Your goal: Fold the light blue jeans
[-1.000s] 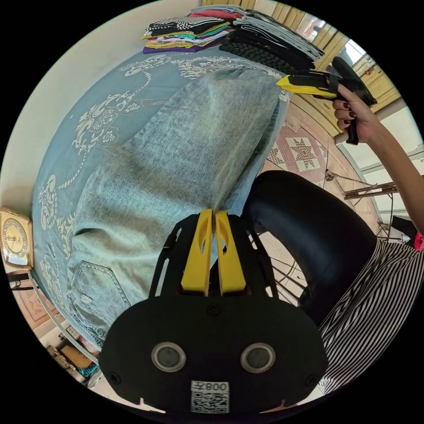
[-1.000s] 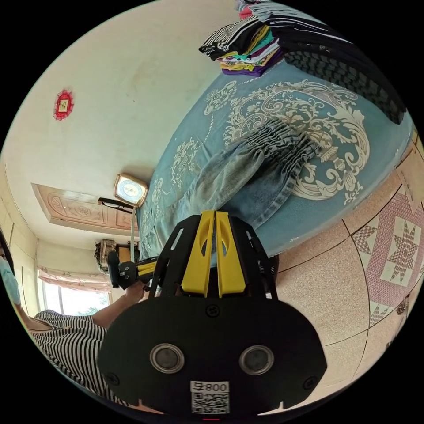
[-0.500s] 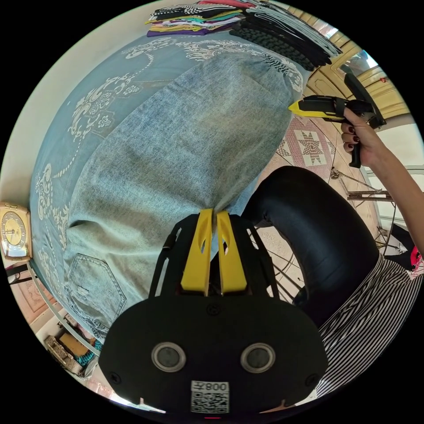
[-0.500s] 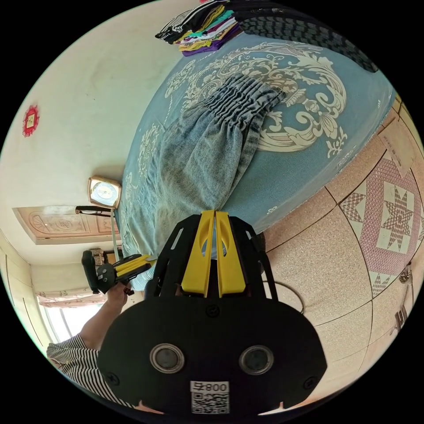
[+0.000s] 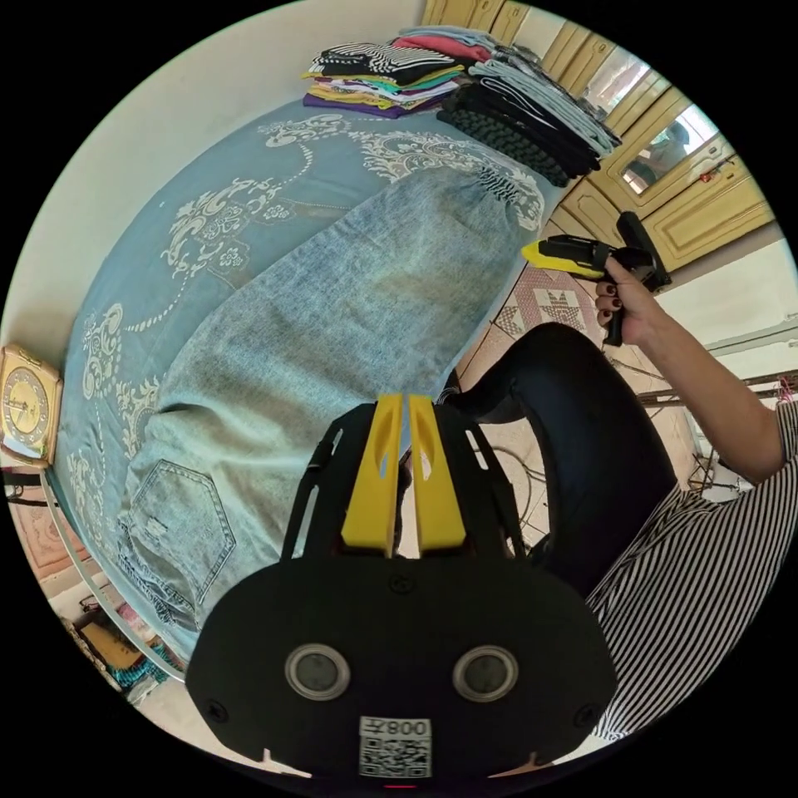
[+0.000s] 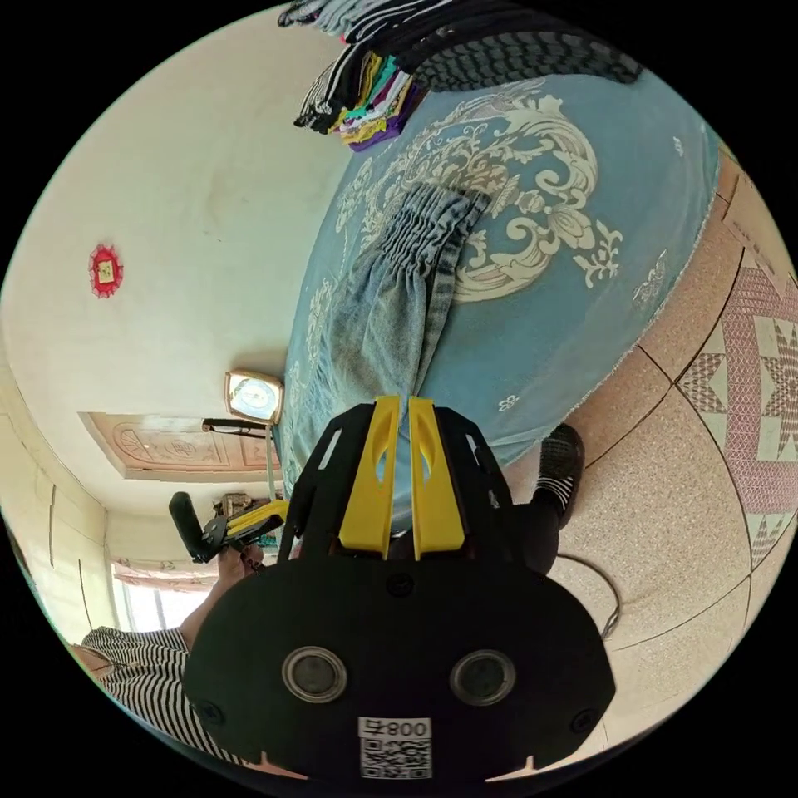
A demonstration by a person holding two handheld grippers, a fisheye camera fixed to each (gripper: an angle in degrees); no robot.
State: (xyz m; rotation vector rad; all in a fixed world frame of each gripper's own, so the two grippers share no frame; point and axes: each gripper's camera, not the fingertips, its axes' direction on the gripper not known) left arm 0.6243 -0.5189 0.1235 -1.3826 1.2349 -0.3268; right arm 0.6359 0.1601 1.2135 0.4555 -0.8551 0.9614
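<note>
In the left gripper view, the left gripper (image 5: 405, 401) with its yellow jaws and black body is hovering just off the near edge of the bed, its jaws standing slightly apart with a narrow gap between them and nothing pinched there, so it is released. The light blue denim jeans (image 5: 332, 332) are lying flat and lengthwise on the blue bedspread with white ornamental pattern (image 5: 158, 274), the hexagon-stitched back pocket (image 5: 179, 519) sitting at the lower left and the gathered elastic hem reaching toward the far end. Beyond the jeans, a stack of colourful folded clothes (image 5: 382, 75) and a pile of dark folded garments (image 5: 524, 116) are resting at the far end of the bed. A gold-framed square clock (image 5: 27, 405) is showing at the left edge. The right gripper (image 5: 540, 252) is being held in the person's hand (image 5: 625, 303) off the side of the bed, apart from the jeans; whether its jaws are parted I cannot tell here. The person's black-trousered leg (image 5: 582, 449) and striped shirt (image 5: 706, 565) are taking up the right side. In the right gripper view, the right gripper (image 6: 401, 403) is hovering with its jaws a little apart and empty, released, above the edge of the bedspread (image 6: 582, 274). The jeans (image 6: 391, 316) are lying on the bed ahead of it, the ruched hem farthest away. The left gripper (image 6: 264, 515) is appearing at the lower left, and the patterned tile floor (image 6: 715, 449) is running along the right
</note>
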